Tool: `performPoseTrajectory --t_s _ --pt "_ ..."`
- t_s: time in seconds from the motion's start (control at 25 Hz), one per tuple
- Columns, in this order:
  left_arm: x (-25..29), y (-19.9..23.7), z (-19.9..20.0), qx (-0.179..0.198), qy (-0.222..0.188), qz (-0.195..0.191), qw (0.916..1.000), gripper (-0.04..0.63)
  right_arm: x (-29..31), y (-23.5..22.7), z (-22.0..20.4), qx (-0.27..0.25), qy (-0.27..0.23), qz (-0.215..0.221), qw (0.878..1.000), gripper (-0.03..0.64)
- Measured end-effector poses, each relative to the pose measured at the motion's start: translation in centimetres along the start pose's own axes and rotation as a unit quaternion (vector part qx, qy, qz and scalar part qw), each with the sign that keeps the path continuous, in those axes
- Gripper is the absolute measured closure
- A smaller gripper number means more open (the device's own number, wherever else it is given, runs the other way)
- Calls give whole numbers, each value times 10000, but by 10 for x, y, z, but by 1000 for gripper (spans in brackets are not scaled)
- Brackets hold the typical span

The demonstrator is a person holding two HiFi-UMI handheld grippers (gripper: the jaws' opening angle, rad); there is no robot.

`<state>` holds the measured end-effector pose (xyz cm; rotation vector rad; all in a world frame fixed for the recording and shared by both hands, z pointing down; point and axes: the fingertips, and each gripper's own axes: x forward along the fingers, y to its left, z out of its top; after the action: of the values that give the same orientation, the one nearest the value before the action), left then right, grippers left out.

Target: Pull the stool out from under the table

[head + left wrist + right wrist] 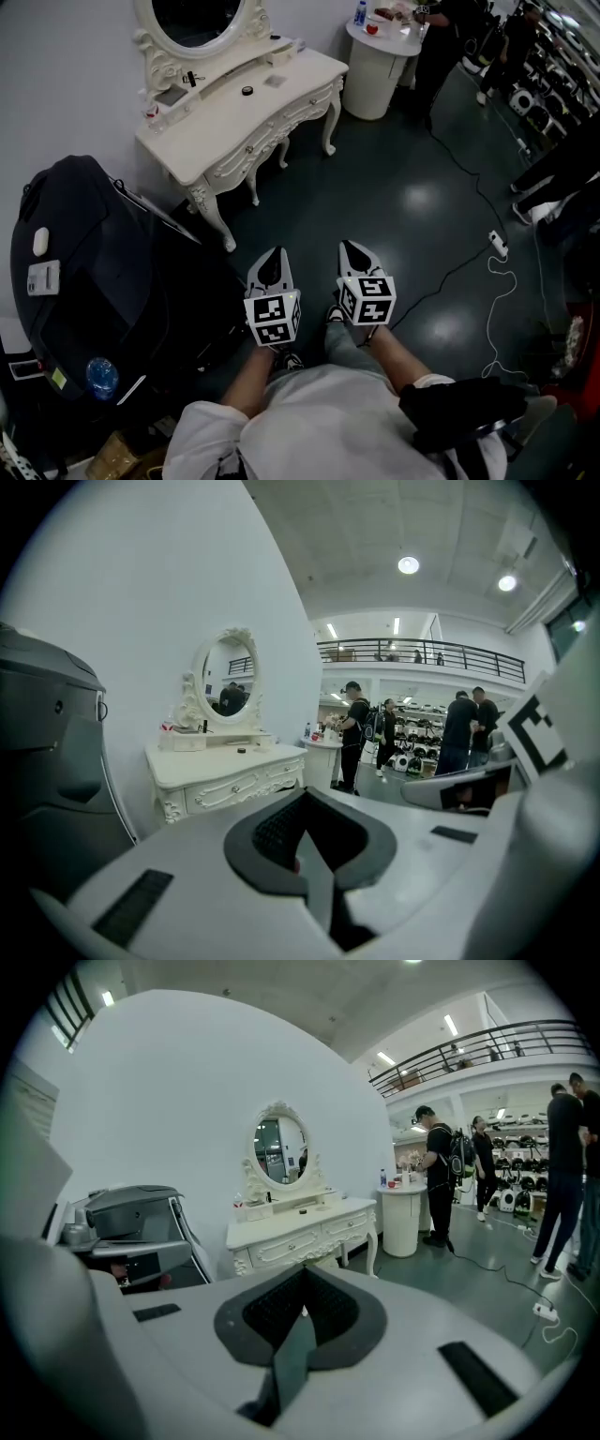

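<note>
The stool (254, 190) is tucked under the cream dressing table (234, 117), with only two of its carved legs peeping out below the drawer front. The table stands against the white wall, with an oval mirror (197, 19) and a few small items on its surface. Well apart from it, over the dark floor (412, 202), the left gripper (272, 267) and right gripper (354, 255) hang side by side pointing toward the table, each with its fingers pressed together on nothing. A round white pedestal stand (375, 75) sits beyond the table's far end.
</note>
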<state>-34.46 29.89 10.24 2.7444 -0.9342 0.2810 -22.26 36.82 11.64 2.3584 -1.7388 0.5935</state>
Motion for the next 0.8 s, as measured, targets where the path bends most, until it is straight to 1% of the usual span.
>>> performPoseTrajectory --t_s 0.28,0.48,0.8 --pt "67 -16 22 -123 -63 285 9995 601 46 -55 38 -178 56 248 9995 618" --pt "107 -32 26 -188 -27 438 9989 601 72 -97 53 -198 102 347 9991 618" --pt "150 -49 30 -4 46 703 9975 601 100 -135 56 -99 252 606 9978 618"
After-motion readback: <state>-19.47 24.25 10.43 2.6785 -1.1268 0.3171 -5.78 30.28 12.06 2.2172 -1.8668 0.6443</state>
